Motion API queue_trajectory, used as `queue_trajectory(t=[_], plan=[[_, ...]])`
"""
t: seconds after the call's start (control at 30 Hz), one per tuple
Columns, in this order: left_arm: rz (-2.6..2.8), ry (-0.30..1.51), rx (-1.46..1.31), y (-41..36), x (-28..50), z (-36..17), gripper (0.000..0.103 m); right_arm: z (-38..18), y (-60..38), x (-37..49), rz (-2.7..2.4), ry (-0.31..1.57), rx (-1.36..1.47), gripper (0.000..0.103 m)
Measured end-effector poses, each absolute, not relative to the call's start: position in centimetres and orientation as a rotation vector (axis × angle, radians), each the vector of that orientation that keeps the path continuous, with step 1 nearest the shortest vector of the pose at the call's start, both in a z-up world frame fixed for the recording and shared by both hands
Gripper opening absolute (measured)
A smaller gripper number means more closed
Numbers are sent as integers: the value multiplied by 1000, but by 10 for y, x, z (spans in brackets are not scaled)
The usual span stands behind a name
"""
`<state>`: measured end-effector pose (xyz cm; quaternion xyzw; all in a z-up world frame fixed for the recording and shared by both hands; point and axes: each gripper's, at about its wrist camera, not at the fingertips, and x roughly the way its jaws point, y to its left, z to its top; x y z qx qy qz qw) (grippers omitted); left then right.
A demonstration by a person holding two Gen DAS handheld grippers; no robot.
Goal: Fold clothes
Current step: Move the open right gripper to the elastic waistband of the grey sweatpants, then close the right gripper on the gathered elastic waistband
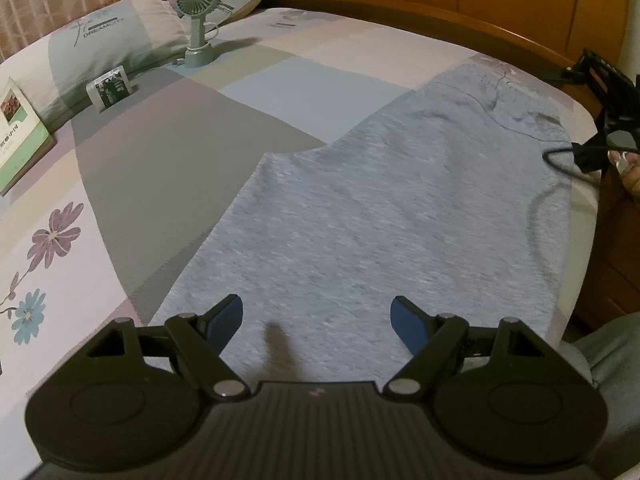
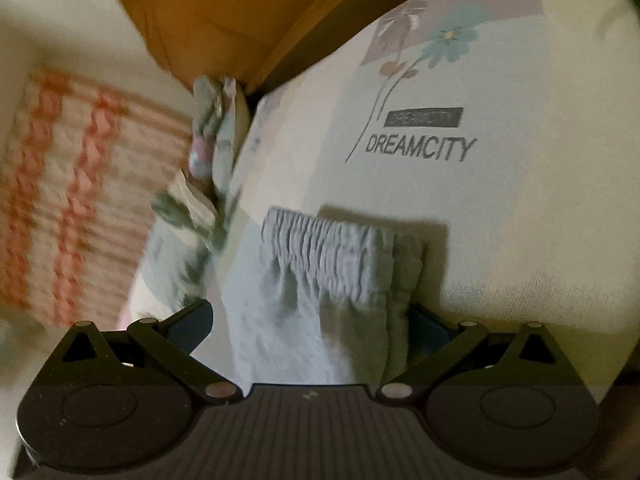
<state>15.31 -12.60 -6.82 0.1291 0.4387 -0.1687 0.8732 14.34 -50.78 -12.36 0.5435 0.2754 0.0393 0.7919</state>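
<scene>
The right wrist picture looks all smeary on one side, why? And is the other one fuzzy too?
Right wrist view: the striped curtain at left is streaked with motion blur, while the DREAMCITY print stays readable; the light is dim and yellowish. Left wrist view: mostly sharp, the gray garment is slightly smeared, the fan is crisp, and the bed's edges bend from the fisheye lens.
</scene>
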Motion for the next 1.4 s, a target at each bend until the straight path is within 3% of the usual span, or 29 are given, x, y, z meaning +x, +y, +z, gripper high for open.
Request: queue_trajectory(t=[1.4], plan=[[-393, 920, 194, -117, 160, -75, 81, -115, -482, 171, 133, 547, 907, 103]])
